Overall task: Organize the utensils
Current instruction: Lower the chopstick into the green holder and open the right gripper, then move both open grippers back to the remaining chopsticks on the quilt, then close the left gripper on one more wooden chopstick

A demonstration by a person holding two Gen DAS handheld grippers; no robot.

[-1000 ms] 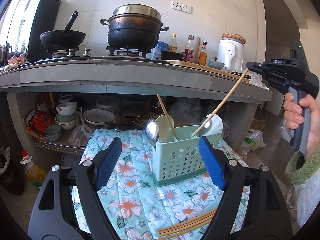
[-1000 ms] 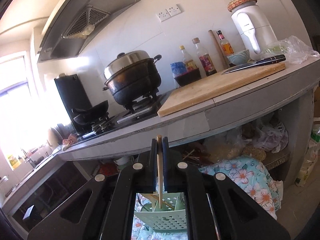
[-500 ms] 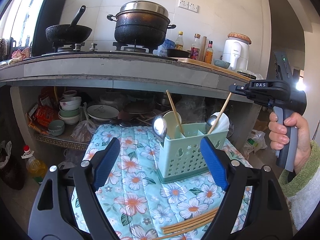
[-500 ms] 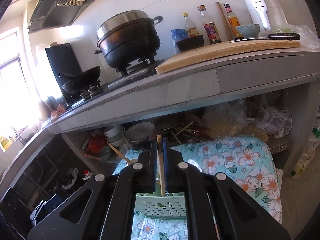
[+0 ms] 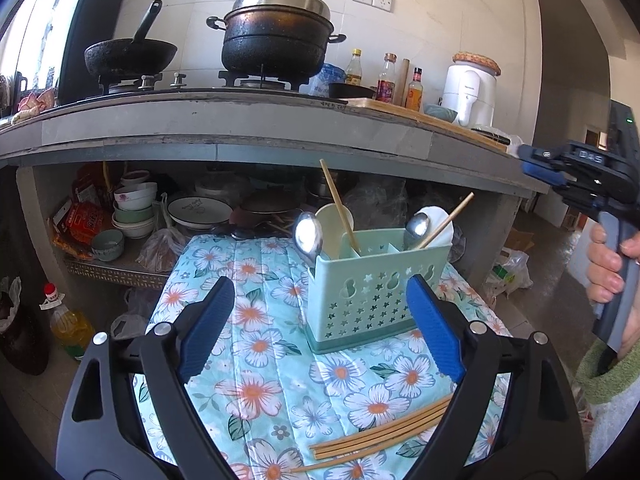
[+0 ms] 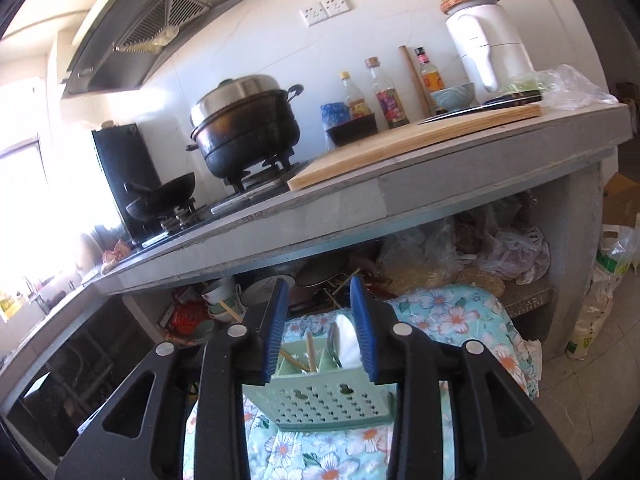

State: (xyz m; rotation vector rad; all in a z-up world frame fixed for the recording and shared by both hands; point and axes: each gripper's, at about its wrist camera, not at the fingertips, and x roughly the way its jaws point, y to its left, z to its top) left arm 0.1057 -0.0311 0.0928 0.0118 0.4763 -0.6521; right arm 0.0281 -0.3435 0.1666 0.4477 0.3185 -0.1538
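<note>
Low table under a floral cloth (image 5: 256,364), set before a grey kitchen counter (image 5: 240,132) carrying a black pot (image 5: 276,36) and wok (image 5: 130,56). Green utensil caddy (image 5: 372,292) upright on the cloth, holding spoons and two chopsticks; loose chopsticks (image 5: 380,428) nearer. Left gripper (image 5: 320,328) spread wide, opening, empty. Right gripper (image 6: 320,328) above the caddy, parting, nothing between.

Your left gripper (image 5: 320,312): black plastic linkage arms with triangular cut-outs, silver rivets at the pivots, ribbed blue pads (image 5: 434,330). Right gripper (image 6: 320,328) is the same build. From the left wrist view, at 3 o'clock, its dark body carries white "DAS" lettering, a green LED, a grey-blue handle. You're wearing a green knit cuff (image 5: 604,376).
</note>
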